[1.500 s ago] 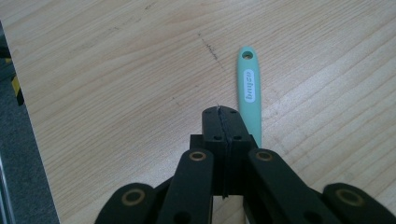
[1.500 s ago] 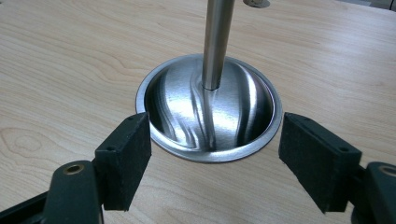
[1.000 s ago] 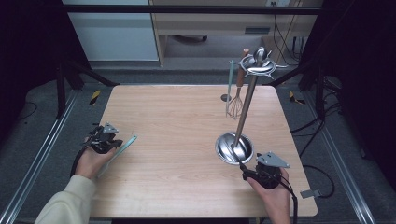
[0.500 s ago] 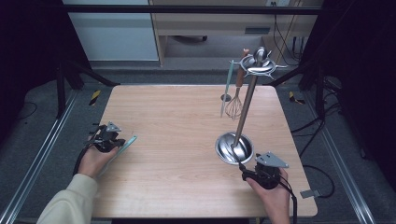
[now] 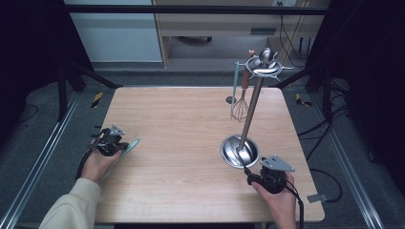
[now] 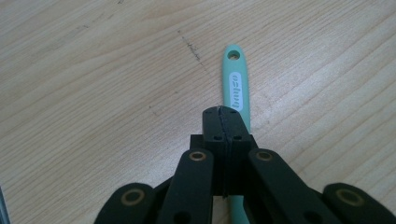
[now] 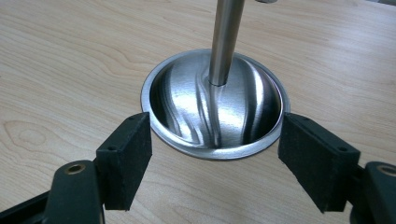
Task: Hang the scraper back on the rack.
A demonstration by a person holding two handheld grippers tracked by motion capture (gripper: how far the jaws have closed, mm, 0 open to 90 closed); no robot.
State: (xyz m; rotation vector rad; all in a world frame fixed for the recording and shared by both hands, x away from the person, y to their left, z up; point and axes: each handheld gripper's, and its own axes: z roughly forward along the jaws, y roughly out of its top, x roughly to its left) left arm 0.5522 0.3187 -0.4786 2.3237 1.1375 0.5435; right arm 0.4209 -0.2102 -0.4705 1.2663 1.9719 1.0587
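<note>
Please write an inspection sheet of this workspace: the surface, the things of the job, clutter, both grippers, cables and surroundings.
Surface: wooden table, bare, faint marks.
Job's things: steel utensil stand, its dish base on the table, pole rising to top hooks; whisk and a pale green tool hang from it. Mint green utensil handle lies on the table.
Clutter: nothing seen.
Grippers: left gripper shut on the mint green utensil handle; right gripper open, jaws either side of the dish rim.
Cables: one trails from each gripper; more on the floor, right.
Surroundings: grey floor, dark frame, cabinets behind.

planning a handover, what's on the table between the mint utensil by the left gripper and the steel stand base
Nothing: between utensil and stand base is bare wood, in the high view.
</note>
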